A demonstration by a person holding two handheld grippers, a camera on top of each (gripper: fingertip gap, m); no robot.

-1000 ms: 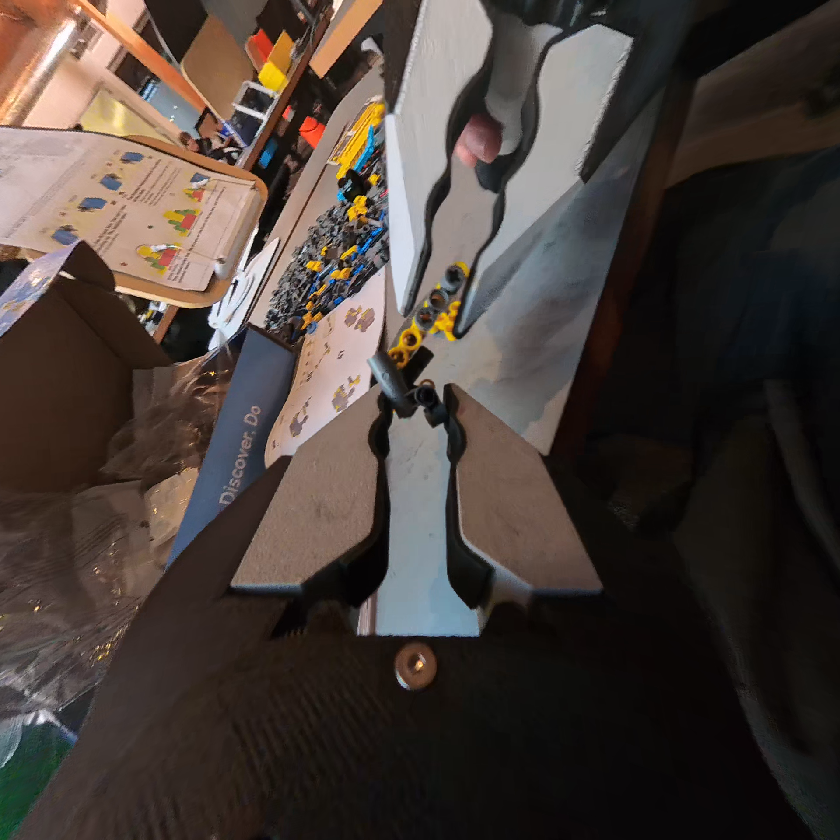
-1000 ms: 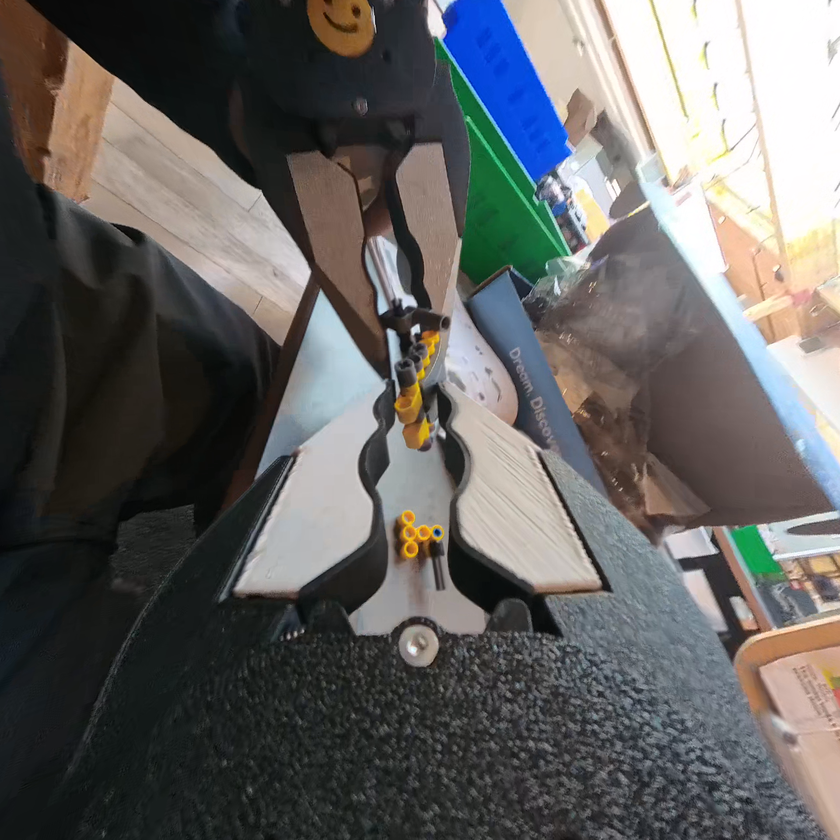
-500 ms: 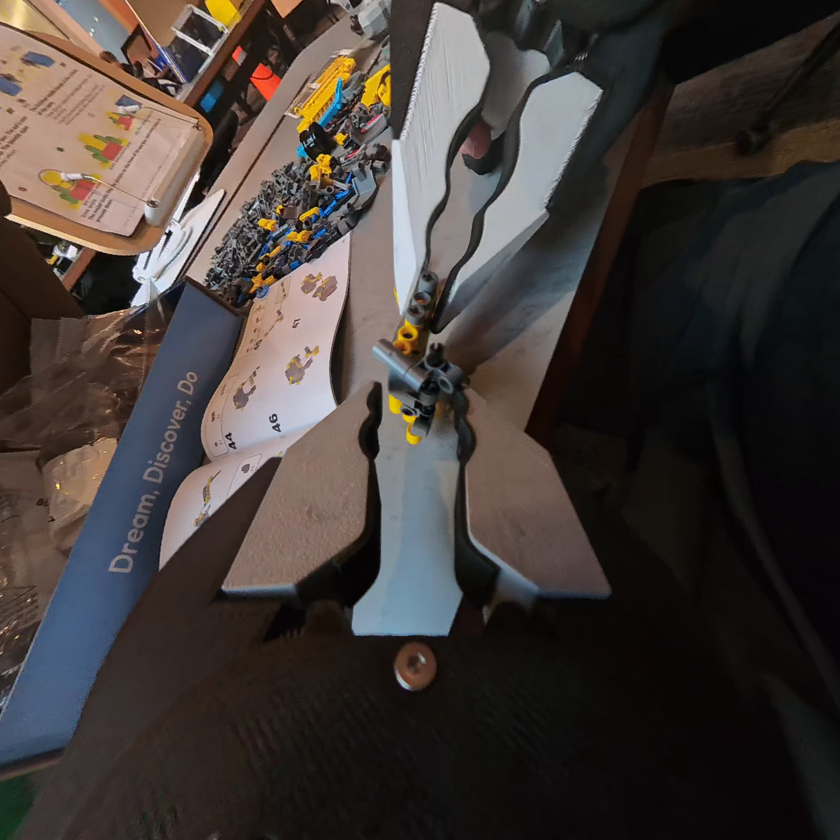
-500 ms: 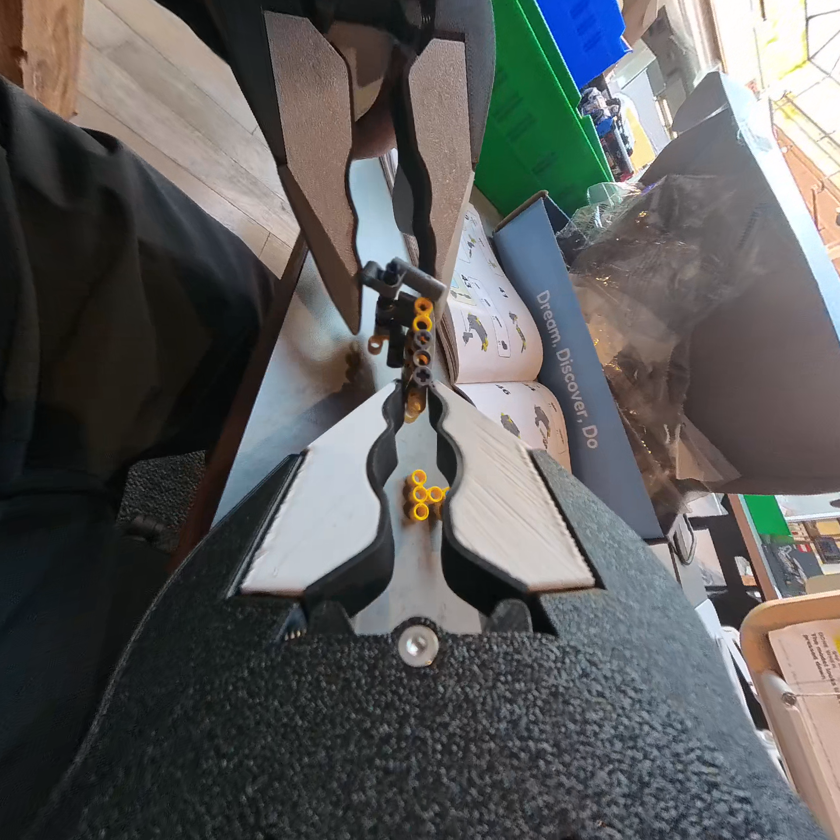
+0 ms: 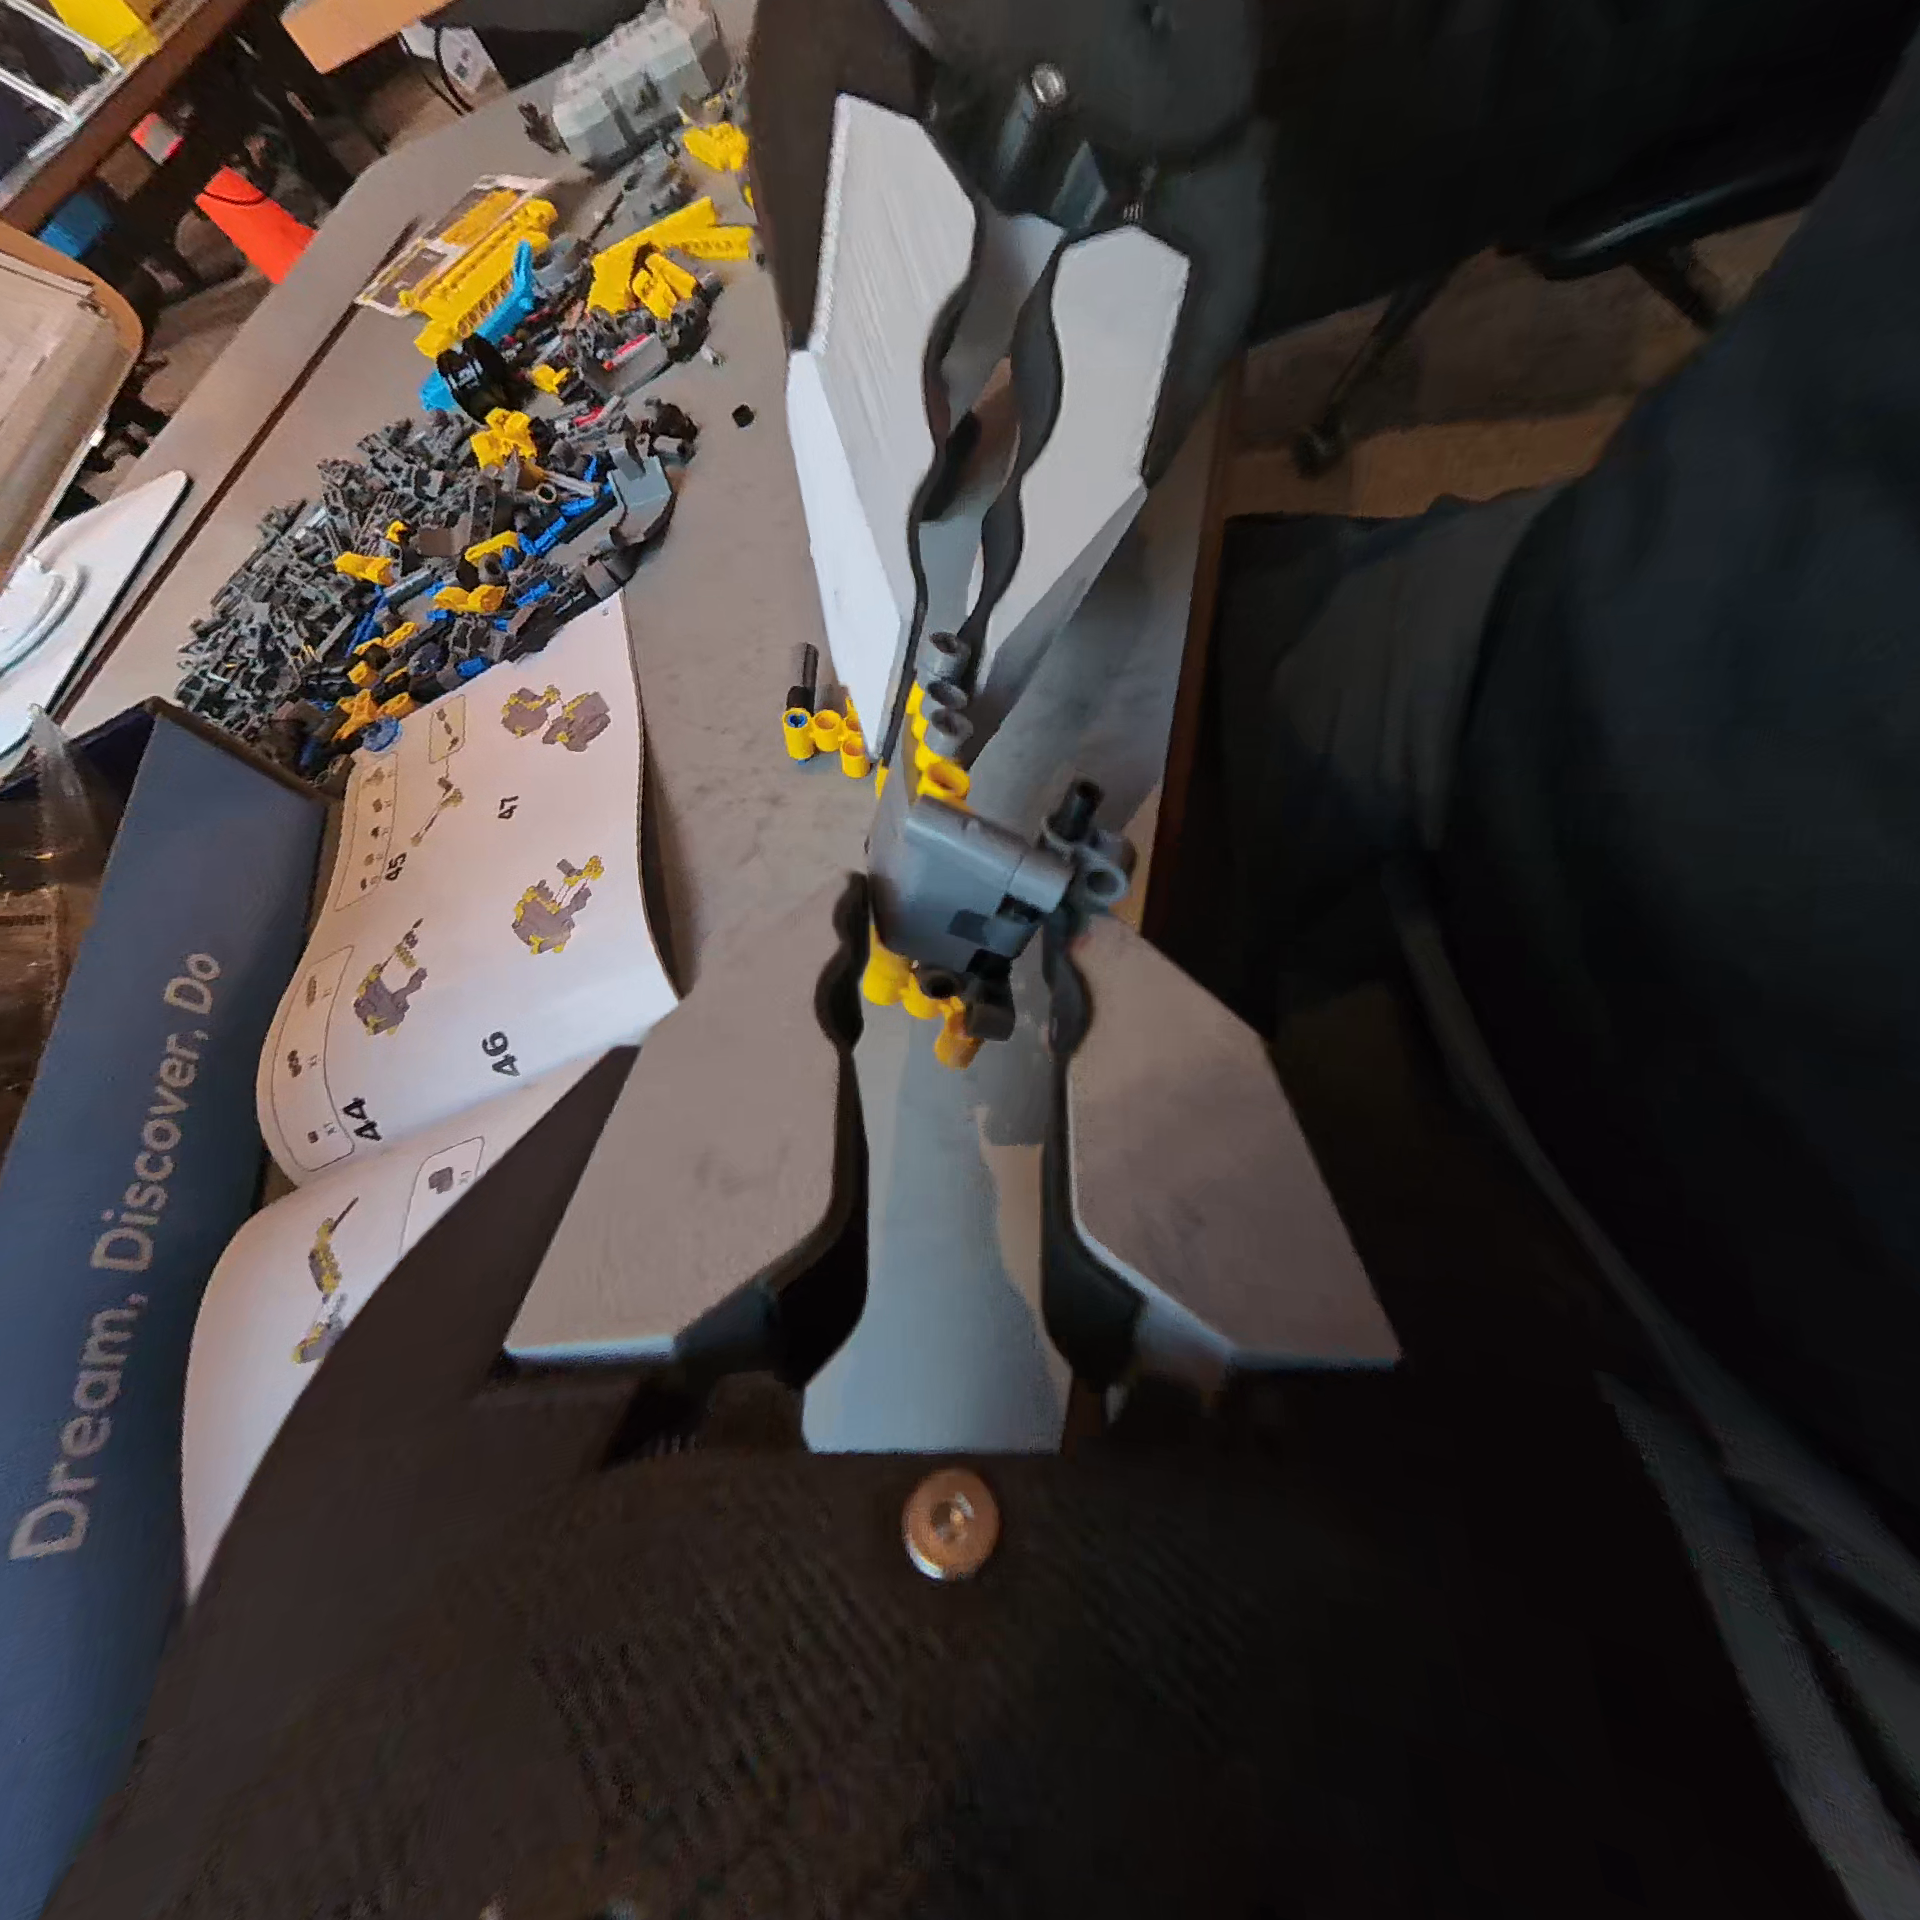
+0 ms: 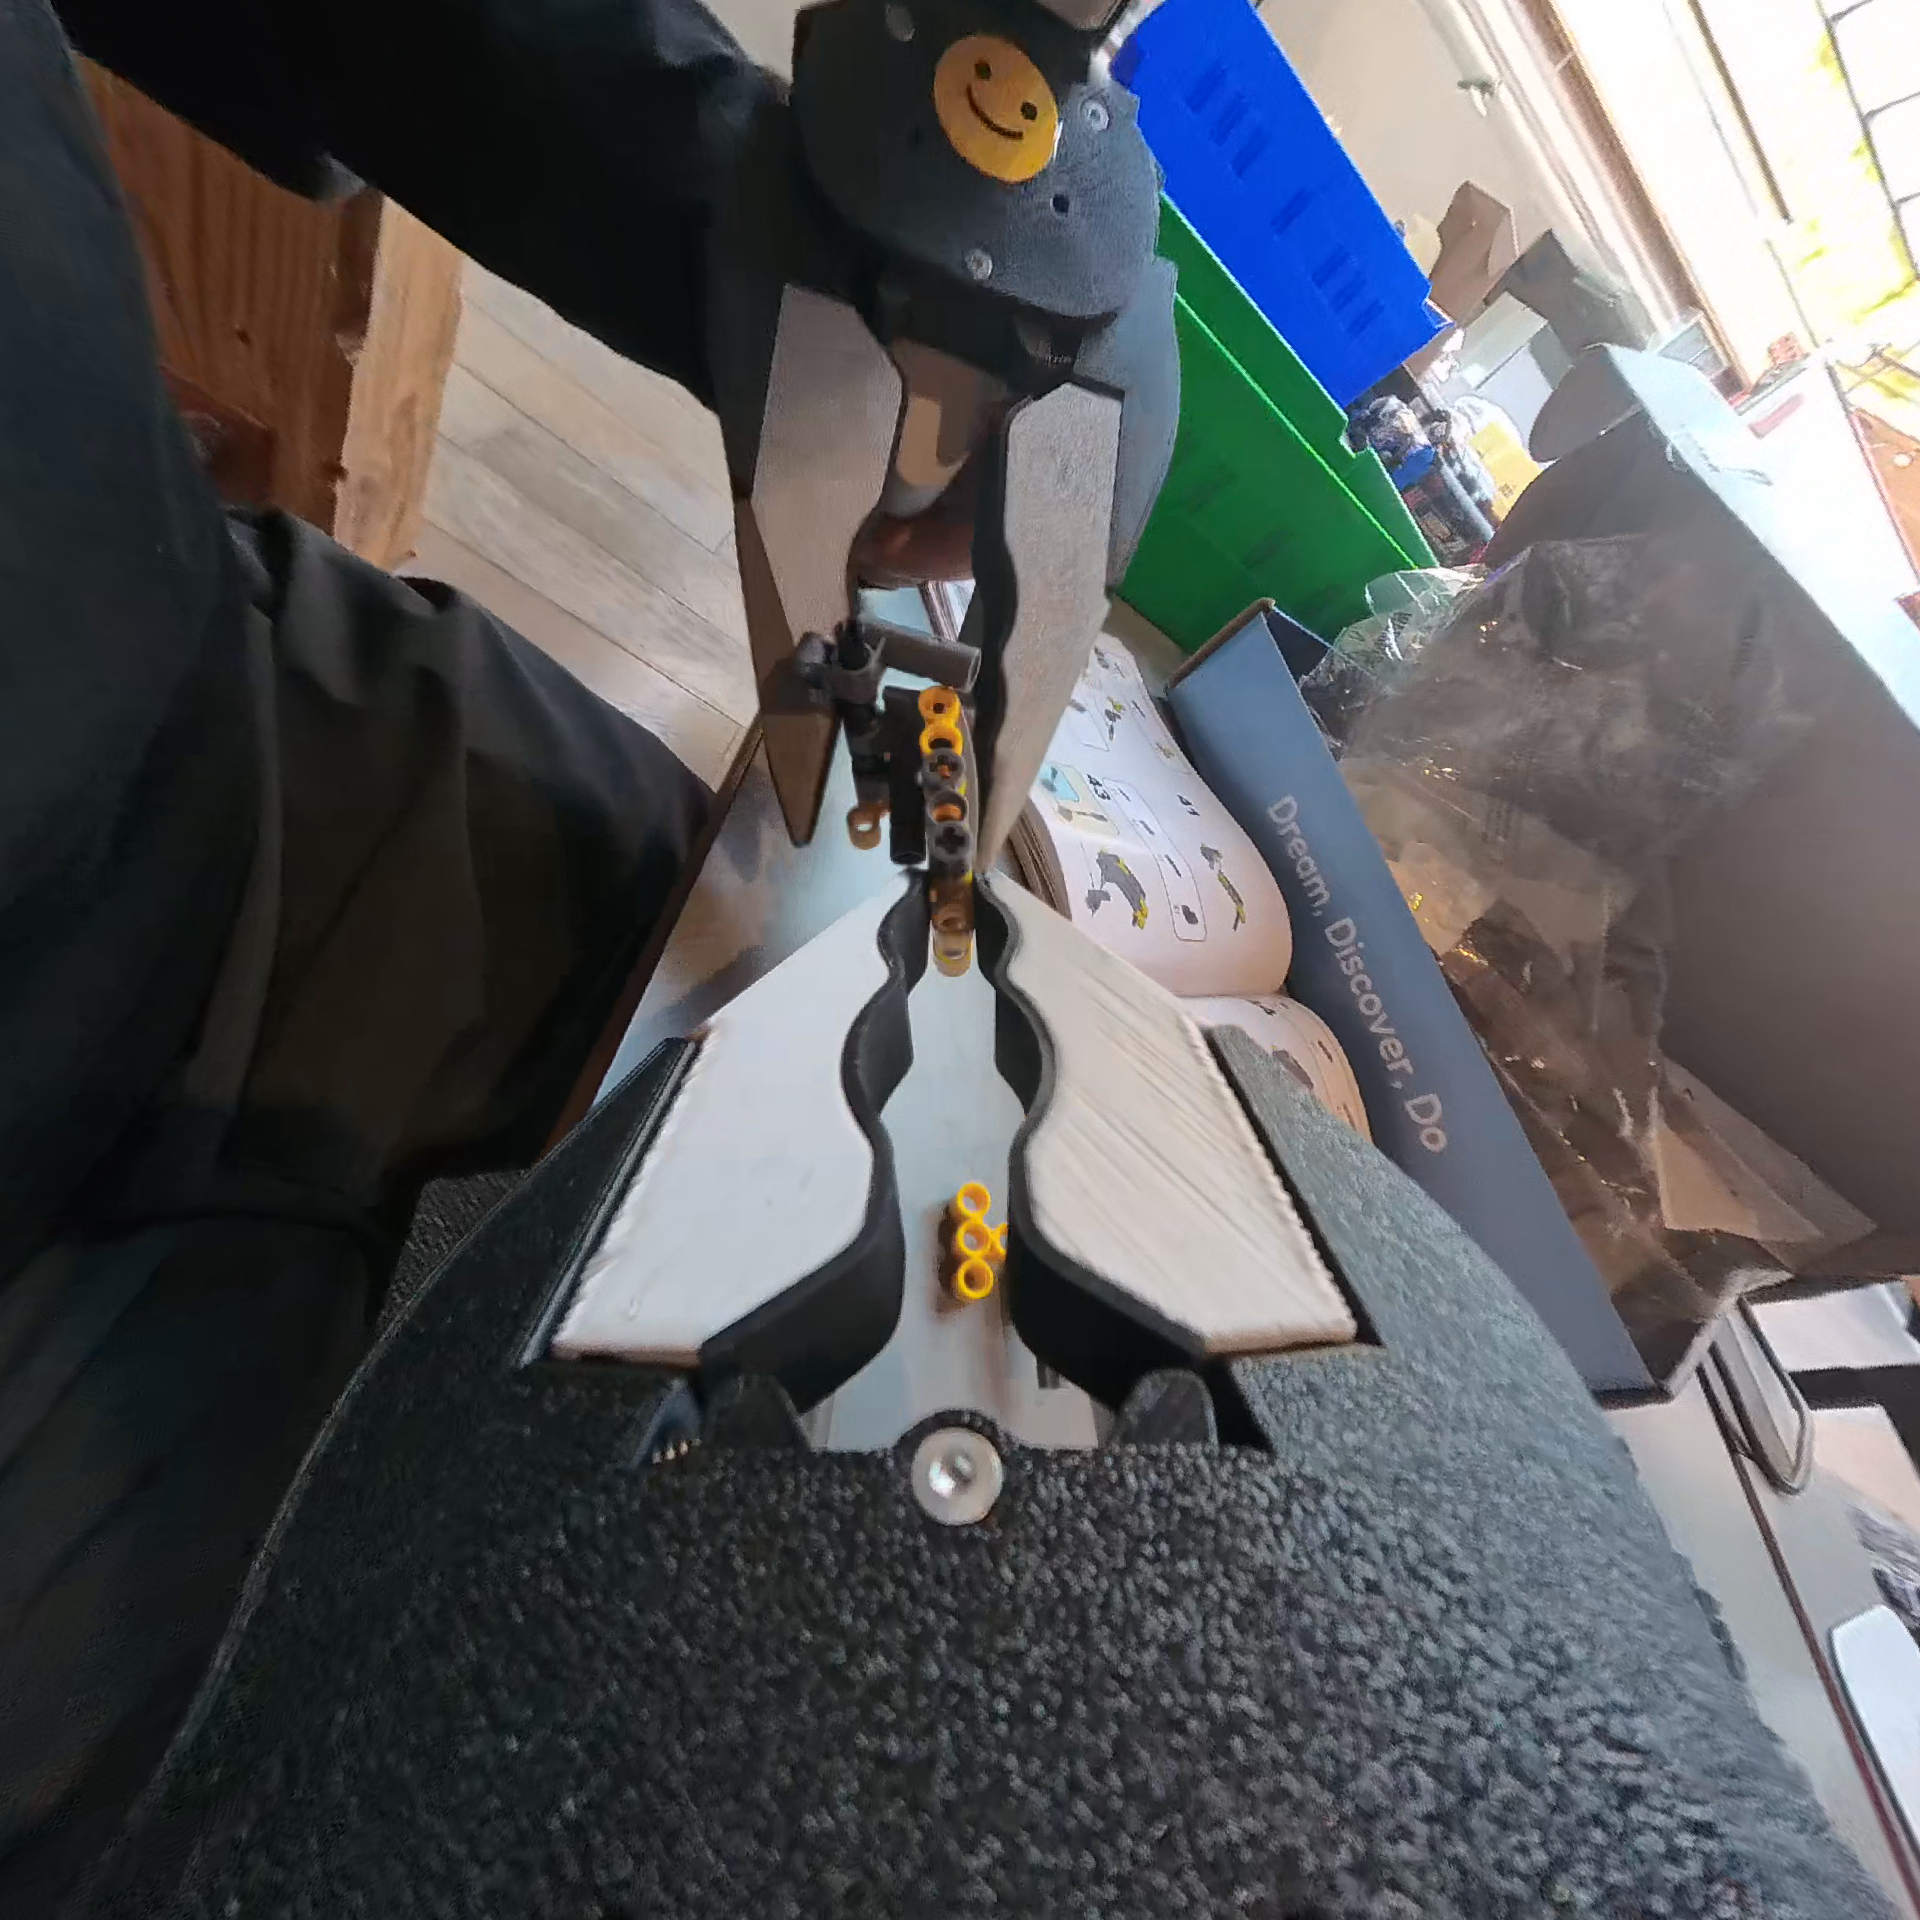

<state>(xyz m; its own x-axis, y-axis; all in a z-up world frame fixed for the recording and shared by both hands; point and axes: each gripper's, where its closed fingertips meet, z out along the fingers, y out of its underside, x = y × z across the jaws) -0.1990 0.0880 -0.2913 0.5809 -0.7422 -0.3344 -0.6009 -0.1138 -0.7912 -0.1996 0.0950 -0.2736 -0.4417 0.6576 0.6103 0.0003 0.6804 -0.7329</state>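
My left gripper (image 5: 961, 925) is shut on a small grey, black and yellow brick assembly (image 5: 971, 883), held above the grey table (image 5: 748, 644) near its front edge. My right gripper (image 6: 951, 899) faces it and is shut on the far end of the assembly's yellow and dark beam (image 6: 943, 790). In the right wrist view the left gripper (image 6: 894, 821) comes down from above, with a yellow smiley sticker (image 6: 994, 106) on its body. In the left wrist view the right gripper (image 5: 940, 717) reaches in from above. A few loose yellow pieces (image 5: 821, 732) lie on the table under the right gripper.
An open instruction booklet (image 5: 468, 883) lies left of the grippers beside a long dark blue box (image 5: 125, 1091). A pile of grey, blue and yellow pieces (image 5: 416, 582) spreads behind it. Green and blue bins (image 6: 1247, 468) and plastic bags (image 6: 1610, 831) stand beyond. A person's dark clothing (image 6: 312, 831) borders the table edge. The grippers are tip to tip, or close to it.
The two grippers have come together: the small dark part in my left gripper now joins the beam in my right. The joined assembly has turned, and both views have tilted.
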